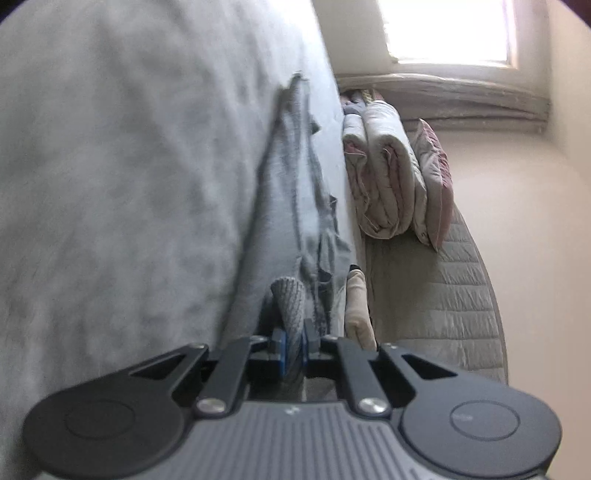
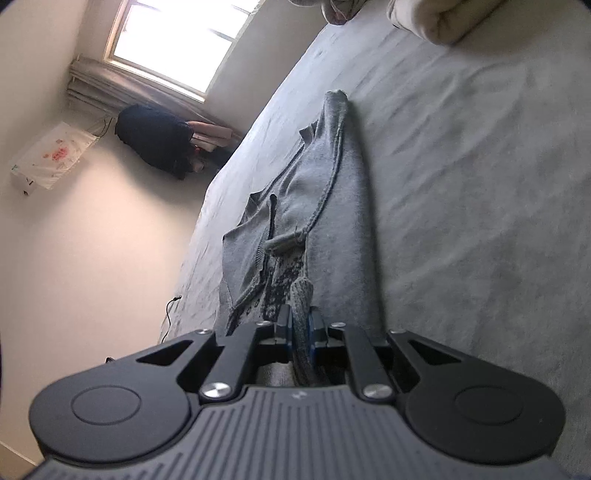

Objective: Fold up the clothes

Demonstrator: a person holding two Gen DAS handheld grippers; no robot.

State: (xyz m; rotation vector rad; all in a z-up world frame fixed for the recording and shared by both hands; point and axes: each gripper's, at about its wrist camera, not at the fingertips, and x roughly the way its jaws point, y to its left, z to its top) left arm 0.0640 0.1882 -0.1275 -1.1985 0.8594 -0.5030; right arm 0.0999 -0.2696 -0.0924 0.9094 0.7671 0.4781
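Already pinched at both ends, garment stretched lengthwise

Clearly, the grey knit garment (image 1: 295, 206) is seen running straight up the frame from the left gripper (image 1: 293, 343), its long axis in line with the fingers, spread over the grey bed (image 1: 110, 184). Ribbed fabric is clamped between closed jaws. In the right view, the right gripper (image 2: 300, 328) is likewise closed on the garment's ribbed edge, cloth extending toward upper centre. Both grippers are tilted sideways.

- The garment's (image 1: 291, 206) pinched edge is hidden between the left jaws, and its fabric is blurred beyond them.
- Left of the garment, the bed (image 1: 110, 184) is a blur.
- The quilt (image 2: 436, 18) beyond the garment is cut by the top edge.
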